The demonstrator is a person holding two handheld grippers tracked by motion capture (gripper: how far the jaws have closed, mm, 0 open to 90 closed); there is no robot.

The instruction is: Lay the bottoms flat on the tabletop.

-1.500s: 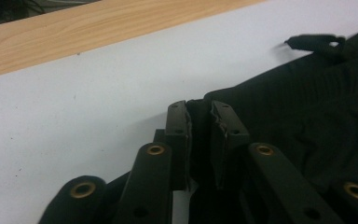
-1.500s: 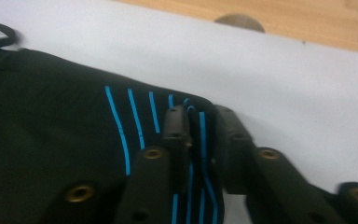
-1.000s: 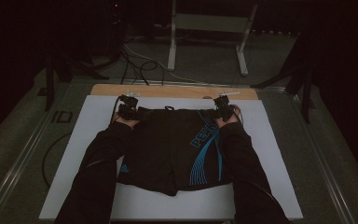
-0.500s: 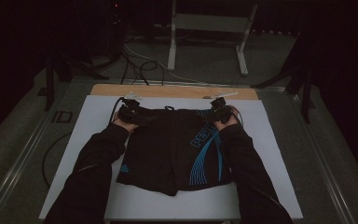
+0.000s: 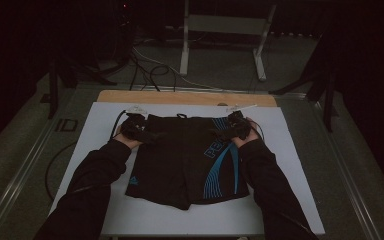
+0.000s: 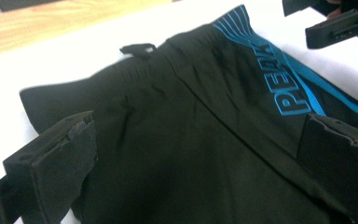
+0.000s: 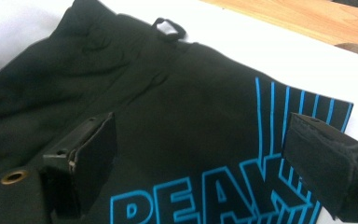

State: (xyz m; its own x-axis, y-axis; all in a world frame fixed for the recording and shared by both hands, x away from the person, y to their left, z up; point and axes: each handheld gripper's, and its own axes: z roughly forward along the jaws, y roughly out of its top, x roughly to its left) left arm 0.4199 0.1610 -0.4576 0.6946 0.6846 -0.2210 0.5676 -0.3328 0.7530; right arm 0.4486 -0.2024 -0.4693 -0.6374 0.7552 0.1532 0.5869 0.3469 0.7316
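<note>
A pair of black shorts with blue stripes and blue "PEAK" lettering lies flat on the white board, waistband at the far side. My left gripper hovers over the waistband's left end, jaws wide apart above the cloth. My right gripper hangs over the right end by the lettering; its jaws have just been opening and hold nothing. The left gripper and right gripper both stand open. A small black loop sticks out at the waistband's middle.
A wooden strip runs along the board's far edge. Beyond it, on the dark floor, stand a metal frame and loose cables. In the left gripper view, the right gripper shows at the top right corner.
Both hands have drawn back from the waistband's far corners toward the near side and lifted slightly. The shorts stay flat where they lay.
</note>
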